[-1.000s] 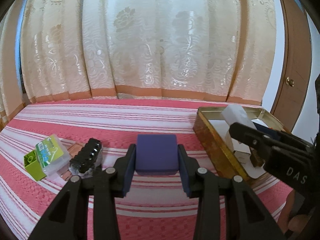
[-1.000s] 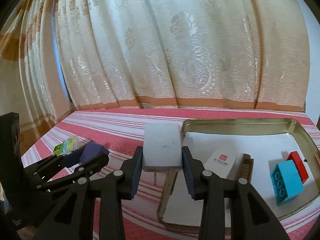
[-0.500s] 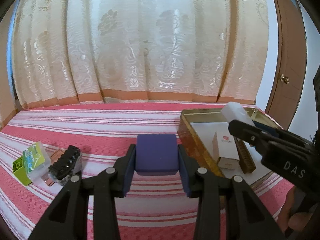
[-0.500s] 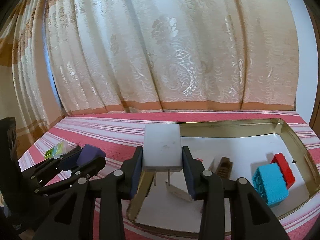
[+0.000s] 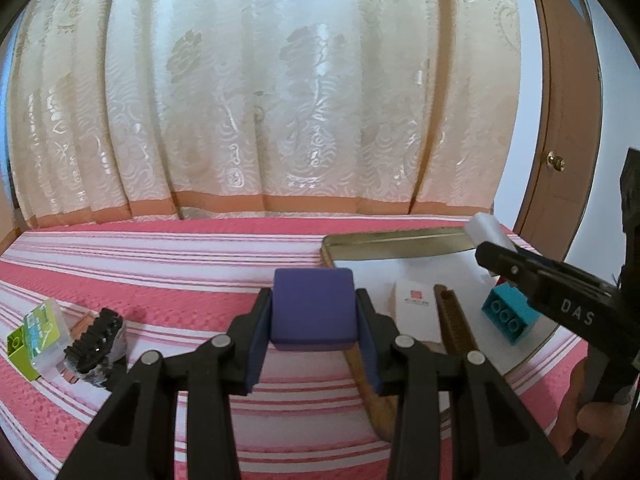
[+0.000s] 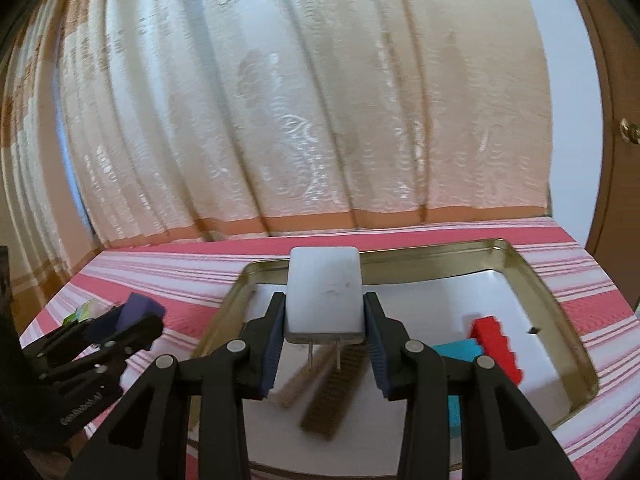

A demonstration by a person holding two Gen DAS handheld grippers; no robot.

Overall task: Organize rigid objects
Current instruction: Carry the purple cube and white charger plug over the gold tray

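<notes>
My left gripper [image 5: 313, 312] is shut on a purple block [image 5: 313, 308], held above the striped cloth just left of the gold tin tray [image 5: 384, 240]. My right gripper [image 6: 324, 320] is shut on a white plug adapter [image 6: 324, 294] with two prongs pointing down, hovering over the tray [image 6: 536, 276]. Inside the tray lie a brown comb [image 6: 332, 396], a cyan brick [image 5: 506, 312], a red brick [image 6: 496, 344] and a small white box [image 5: 416, 312]. In the left wrist view the right gripper [image 5: 492, 240] reaches over the tray with the adapter; in the right wrist view the left gripper [image 6: 136, 312] sits at left.
On the red-and-white striped cloth [image 5: 160, 264] at left lie a green brick with a clear green-labelled case [image 5: 34, 336] and a black toothed piece [image 5: 96, 340]. Cream curtains [image 5: 260, 100] hang behind. A brown door [image 5: 560, 120] stands at right. A hand [image 5: 600, 424] shows at lower right.
Both grippers have moved right toward the tray with their objects still held. The adapter went from the tray's left rim to over its inside; the green case and black piece slid left in view.
</notes>
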